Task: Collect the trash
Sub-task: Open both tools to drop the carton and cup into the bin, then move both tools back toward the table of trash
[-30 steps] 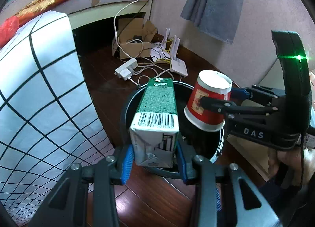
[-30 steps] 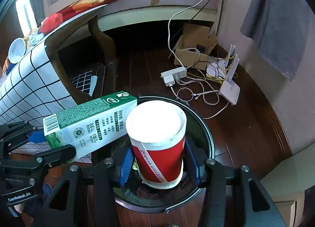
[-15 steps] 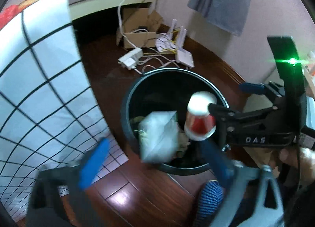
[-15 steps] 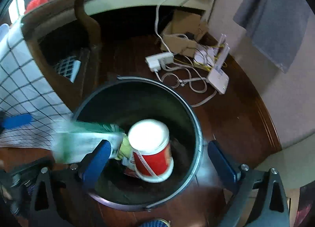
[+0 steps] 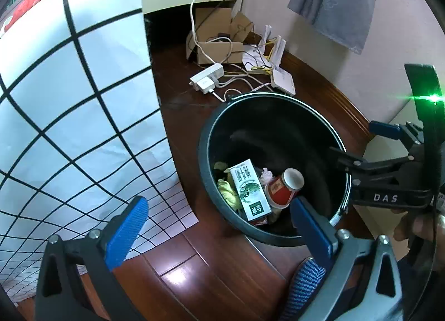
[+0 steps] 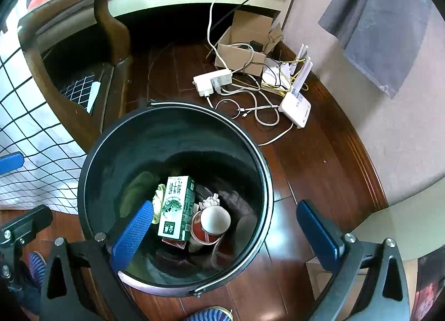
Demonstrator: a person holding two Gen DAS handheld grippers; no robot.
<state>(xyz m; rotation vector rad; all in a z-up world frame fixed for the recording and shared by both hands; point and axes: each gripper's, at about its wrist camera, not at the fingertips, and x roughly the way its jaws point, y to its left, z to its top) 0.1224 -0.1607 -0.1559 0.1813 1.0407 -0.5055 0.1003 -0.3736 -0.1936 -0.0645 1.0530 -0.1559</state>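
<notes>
A black round trash bin (image 5: pixel 205 159) (image 6: pixel 83 181) stands on the wooden floor. A green and white milk carton (image 5: pixel 248 190) (image 6: pixel 176 206) and a red paper cup (image 5: pixel 283 187) (image 6: pixel 211 225) lie at its bottom with other scraps. My left gripper (image 5: pixel 219 223) is open and empty above the bin's near rim. My right gripper (image 6: pixel 225 226) is open and empty over the bin; it also shows in the left wrist view (image 5: pixel 361 142) at the bin's right side.
A table with a white checked cloth (image 5: pixel 69 103) stands left of the bin. A power strip (image 6: pixel 212 81), cables, a white router (image 6: pixel 294 106) and a cardboard box (image 6: pixel 244 48) lie on the floor behind it. A grey cloth (image 6: pixel 381 20) hangs on the wall.
Both grippers opened. The milk carton left my left gripper and the red cup left my right gripper; both fell into the bin.
</notes>
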